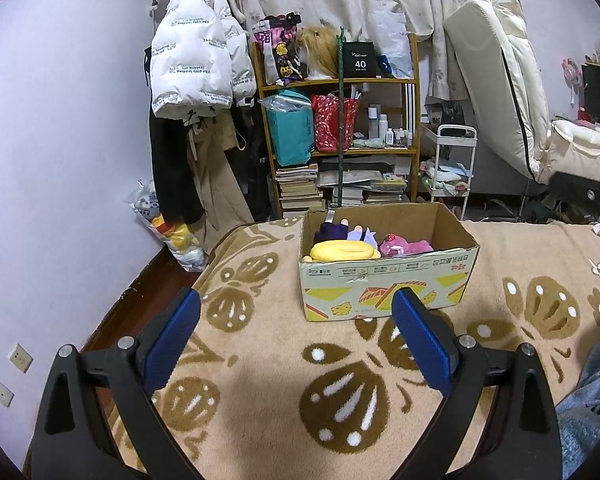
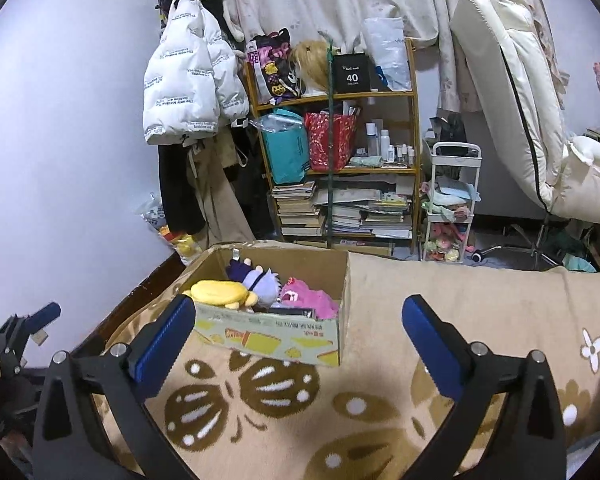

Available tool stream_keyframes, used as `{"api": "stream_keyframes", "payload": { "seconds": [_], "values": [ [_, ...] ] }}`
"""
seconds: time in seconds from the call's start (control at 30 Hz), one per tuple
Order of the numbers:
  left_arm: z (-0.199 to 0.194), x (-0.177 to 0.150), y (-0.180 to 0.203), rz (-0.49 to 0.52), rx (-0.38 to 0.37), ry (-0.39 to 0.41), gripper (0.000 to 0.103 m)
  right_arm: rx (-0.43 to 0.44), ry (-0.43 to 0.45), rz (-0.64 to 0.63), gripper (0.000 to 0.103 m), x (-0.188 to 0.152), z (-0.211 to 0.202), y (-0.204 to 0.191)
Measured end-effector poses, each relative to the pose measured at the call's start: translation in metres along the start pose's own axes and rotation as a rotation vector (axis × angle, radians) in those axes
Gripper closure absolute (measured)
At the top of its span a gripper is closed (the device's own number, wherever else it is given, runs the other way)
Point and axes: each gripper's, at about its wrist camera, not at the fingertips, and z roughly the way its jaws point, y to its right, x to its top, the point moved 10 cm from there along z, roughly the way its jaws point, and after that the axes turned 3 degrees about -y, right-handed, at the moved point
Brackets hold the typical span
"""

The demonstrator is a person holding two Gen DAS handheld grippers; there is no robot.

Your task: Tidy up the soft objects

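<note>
Cardboard box (image 1: pixel 388 280): on bed blanket (image 1: pixel 268 360), holding yellow plush (image 1: pixel 342 251), purple doll (image 2: pixel 256 280), pink plush (image 2: pixel 308 298).
Left gripper (image 1: pixel 296 336): fingers apart, empty, short of the box.
Right gripper (image 2: pixel 300 340): fingers apart, empty.
Risk: a low approach may shove the light box across the blanket or snag the pile; a shallow pinch may slip off plush.
Obscured: box floor, lower toys; blue fabric (image 1: pixel 592 400) cut off at frame edge, identity unclear.

A white jacket (image 1: pixel 198 46) hangs beside a shelf (image 1: pixel 336 80) of bags and books. A white cart (image 2: pixel 452 204) stands right of the shelf.
</note>
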Motion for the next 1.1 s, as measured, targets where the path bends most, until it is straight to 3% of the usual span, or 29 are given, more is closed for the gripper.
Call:
{"api": "stream_keyframes", "payload": {
  "seconds": [0.3, 1.1],
  "values": [
    [-0.003, 0.004, -0.013, -0.031, 0.006, 0.009, 0.007, -0.024, 0.025, 0.018, 0.0, -0.026, -0.005, 0.015],
    [-0.004, 0.004, -0.011, -0.006, 0.024, 0.029, 0.007, -0.031, 0.017, 0.017, 0.0, -0.035, 0.007, 0.013]
  ]
}}
